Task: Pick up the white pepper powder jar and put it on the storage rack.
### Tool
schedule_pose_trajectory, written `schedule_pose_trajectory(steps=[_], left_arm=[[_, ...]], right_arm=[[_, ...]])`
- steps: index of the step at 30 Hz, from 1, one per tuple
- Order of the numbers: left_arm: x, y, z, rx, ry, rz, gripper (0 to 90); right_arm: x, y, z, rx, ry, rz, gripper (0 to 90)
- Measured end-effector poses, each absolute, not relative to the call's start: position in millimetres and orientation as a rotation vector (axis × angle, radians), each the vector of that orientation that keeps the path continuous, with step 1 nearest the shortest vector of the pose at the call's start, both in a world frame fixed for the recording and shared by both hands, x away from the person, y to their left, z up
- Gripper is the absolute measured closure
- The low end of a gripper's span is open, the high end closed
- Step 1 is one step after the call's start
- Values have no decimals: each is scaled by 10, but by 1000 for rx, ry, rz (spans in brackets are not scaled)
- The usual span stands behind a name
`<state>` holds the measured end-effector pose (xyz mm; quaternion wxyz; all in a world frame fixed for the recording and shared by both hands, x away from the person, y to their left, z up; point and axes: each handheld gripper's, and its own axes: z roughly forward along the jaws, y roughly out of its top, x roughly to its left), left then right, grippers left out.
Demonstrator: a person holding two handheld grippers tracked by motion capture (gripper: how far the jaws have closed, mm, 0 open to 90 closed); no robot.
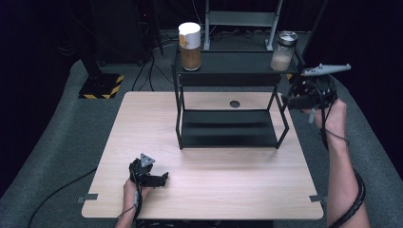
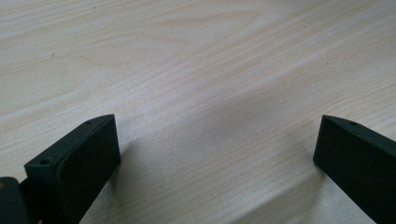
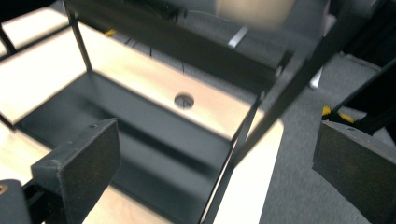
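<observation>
High view: light wood table [image 1: 204,190] with a black two-tier rack [image 1: 230,102] at the far middle. On the rack's top shelf, left end, a jar [image 1: 190,46] with a white lid and brown contents. At the right end a glass jar [image 1: 283,51] with a metal lid and pale contents. Bottom shelf bare. Small dark round hole [image 1: 235,103] in the table behind the rack. Left gripper [image 1: 159,179] low at the near-left of the table, held by the left hand [image 1: 130,190], jaws pointing right. Right gripper [image 1: 291,100] raised off the table's right edge, beside the rack's right end, just below the glass jar and not touching it; right hand [image 1: 335,118] behind it. Yellow-black striped base [image 1: 100,86] on the grey floor, far left.

Left gripper view: jaws wide apart, nothing between them, bare table [image 2: 196,70] close below.

Right gripper view: blurred. Jaws wide apart, nothing held. Rack [image 3: 154,126] ahead, seen from its right end, corner post between the jaws. Hole [image 3: 184,100] beyond. Glass jar's [image 3: 254,9] pale base at the top edge, on the top shelf.
</observation>
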<state>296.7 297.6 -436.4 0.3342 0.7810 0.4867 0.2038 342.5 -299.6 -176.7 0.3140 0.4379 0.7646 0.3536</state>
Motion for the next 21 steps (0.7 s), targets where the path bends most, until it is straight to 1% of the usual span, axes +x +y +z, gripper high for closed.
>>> schedule_pose_trajectory(steps=[2,8,13,16,21], left_arm=[[2969,2975,-4364,2039,1270,532,0],[2968,2974,-4364,2039,1270,533,0],[2968,2971,-4364,2038,1271,534,0],[2966,2970,-4366,2038,1270,536,0],[2965,2970,-4365,2039,1268,536,1]], right_arm=[[3363,-3012,-1919,1165,2023,927,0],[3153,-3080,-2575,1224,2054,960,0],[3054,-3129,-3317,1325,2085,984,4],[3029,-3144,-3689,1394,2095,998,4],[2949,-3085,-4101,1436,2083,996,4]])
